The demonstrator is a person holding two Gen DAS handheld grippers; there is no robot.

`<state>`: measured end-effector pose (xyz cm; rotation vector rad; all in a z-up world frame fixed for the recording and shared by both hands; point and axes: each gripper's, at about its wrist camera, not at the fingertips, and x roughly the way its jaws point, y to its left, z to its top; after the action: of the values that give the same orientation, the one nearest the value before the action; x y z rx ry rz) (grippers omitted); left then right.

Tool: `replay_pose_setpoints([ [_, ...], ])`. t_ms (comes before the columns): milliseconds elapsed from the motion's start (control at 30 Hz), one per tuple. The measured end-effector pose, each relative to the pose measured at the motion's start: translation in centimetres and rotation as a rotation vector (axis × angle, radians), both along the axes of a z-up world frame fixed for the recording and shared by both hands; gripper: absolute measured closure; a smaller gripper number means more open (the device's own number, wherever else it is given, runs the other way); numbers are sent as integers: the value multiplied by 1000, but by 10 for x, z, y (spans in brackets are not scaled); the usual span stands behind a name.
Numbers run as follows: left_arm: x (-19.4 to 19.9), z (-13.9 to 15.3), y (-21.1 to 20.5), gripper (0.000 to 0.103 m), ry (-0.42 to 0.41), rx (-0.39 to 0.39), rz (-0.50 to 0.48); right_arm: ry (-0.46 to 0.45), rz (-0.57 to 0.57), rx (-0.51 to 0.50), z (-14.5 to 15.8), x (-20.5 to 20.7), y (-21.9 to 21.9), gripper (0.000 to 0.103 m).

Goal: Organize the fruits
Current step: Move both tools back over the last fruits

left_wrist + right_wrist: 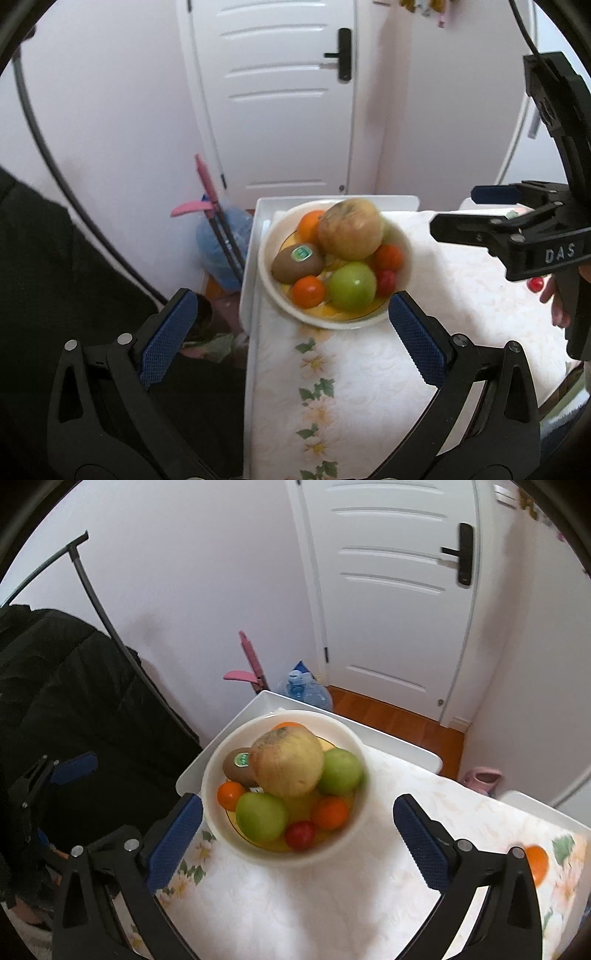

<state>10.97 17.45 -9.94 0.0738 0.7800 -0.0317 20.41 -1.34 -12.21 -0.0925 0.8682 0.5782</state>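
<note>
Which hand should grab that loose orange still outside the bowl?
Right, probably. The orange lies beside the open right gripper; the left gripper, also open, sits across the bowl.

The white panelled door [391,602] serves as the landmark. It is shut, with a black lever handle [463,555] on its right side. Pale walls [192,590] adjoin it on both sides. At its foot lies orange-brown wood flooring [399,716]. Left of the door, against the wall, stand a blue water jug [306,690] and a pink-handled tool [249,661]. Further left sits dark black furniture [74,701]. Lighting is soft and even.
</note>
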Motion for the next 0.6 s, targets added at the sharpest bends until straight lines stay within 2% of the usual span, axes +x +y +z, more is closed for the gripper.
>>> replay_pose_setpoints([
  [167,5,15,-20,0,-26,5,-82,-6,-78,-7,16,-17,-31,0],
  [400,23,26,-61,0,-45,-7,-235,-30,-257,-37,33,-44,-86,0],
  [600,44,25,-114,0,-37,4,-373,-8,-437,-56,30,-62,-151,0],
])
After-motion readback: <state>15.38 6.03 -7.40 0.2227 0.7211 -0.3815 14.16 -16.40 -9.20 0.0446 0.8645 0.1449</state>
